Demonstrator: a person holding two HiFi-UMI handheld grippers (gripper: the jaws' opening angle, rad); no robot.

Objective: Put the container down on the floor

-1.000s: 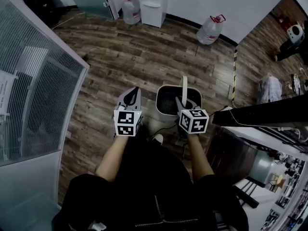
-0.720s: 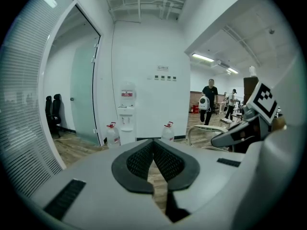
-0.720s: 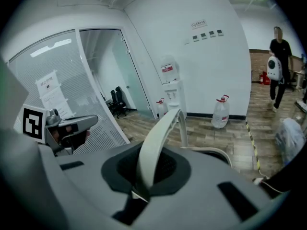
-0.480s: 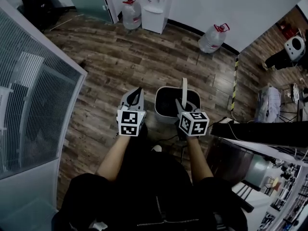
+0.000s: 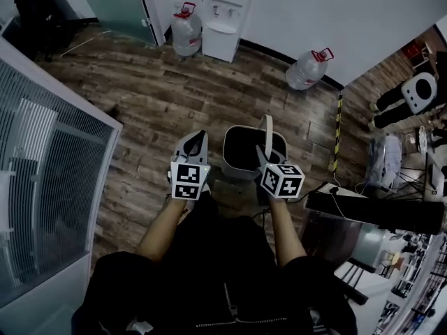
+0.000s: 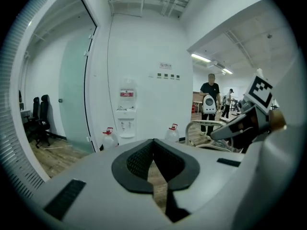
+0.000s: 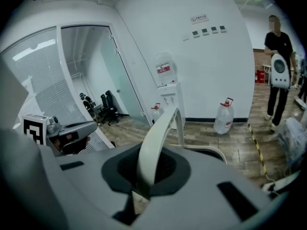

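Since a second ago: the water dispenser (image 5: 225, 16), the water bottle (image 5: 186, 30) beside it and the second bottle (image 5: 309, 67) have slid lower from the top edge of the head view. The ribbed partition (image 5: 49, 166) has drawn back toward the left edge. Grippers and load keep mid-frame.

Right hand-held gripper (image 7: 144, 178): jaws clamped tight on the pale handle (image 7: 156, 133), which rises upright out of the pads. The handle arcs over the container (image 5: 226, 152), a white-rimmed bin, dark inside, at the centre of the head view. It looks to hang clear of the wooden floor (image 5: 154, 96), though from straight above contact cannot be ruled out.

Left hand-held gripper (image 6: 154, 146): jaw tips together, nothing between them. It sits just left of the container, not touching.

Further out: dispenser and water bottle at top centre against the white wall, second bottle at upper right. A person (image 7: 278, 56) stands at the far right of the right gripper view.
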